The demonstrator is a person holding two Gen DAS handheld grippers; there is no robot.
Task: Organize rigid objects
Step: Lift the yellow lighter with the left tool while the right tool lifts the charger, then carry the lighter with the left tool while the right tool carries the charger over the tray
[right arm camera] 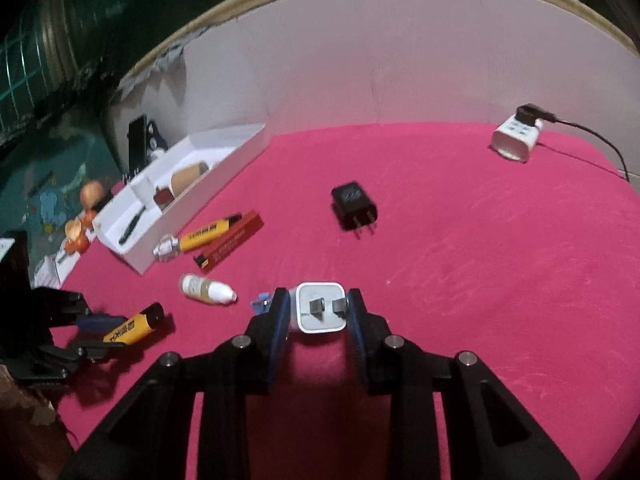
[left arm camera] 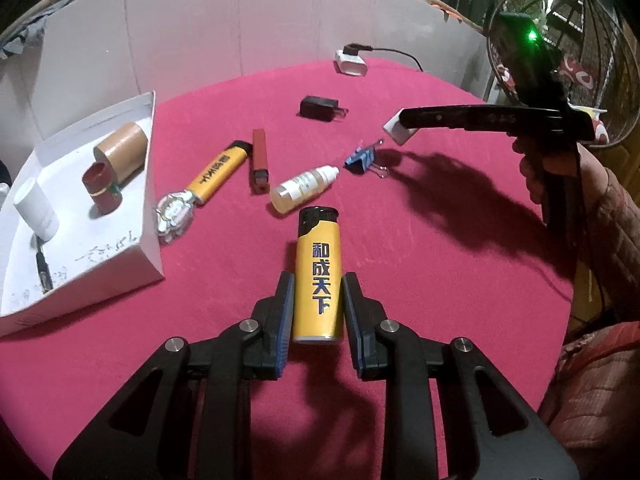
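Observation:
My left gripper (left arm camera: 318,284) is shut on a yellow lighter (left arm camera: 319,276) and holds it over the pink tablecloth (left arm camera: 440,280). My right gripper (right arm camera: 318,300) is shut on a white plug adapter (right arm camera: 320,308), held above the cloth; it also shows in the left wrist view (left arm camera: 396,130). On the cloth lie a second yellow lighter (left arm camera: 218,172), a red lighter (left arm camera: 259,160), a small dropper bottle (left arm camera: 302,188), a blue binder clip (left arm camera: 362,158), a black plug (left arm camera: 322,108) and a silver watch (left arm camera: 174,214). A white box (left arm camera: 150,200) at the left holds a brown tube (left arm camera: 120,150), a red cap (left arm camera: 100,186) and a white cylinder (left arm camera: 36,208).
A white power adapter with a black cable (left arm camera: 352,62) sits at the far edge of the table. A white wall panel (left arm camera: 240,20) runs behind the table. A wire fan guard (left arm camera: 560,40) stands at the right. Clutter lies on the floor beyond the box (right arm camera: 76,232).

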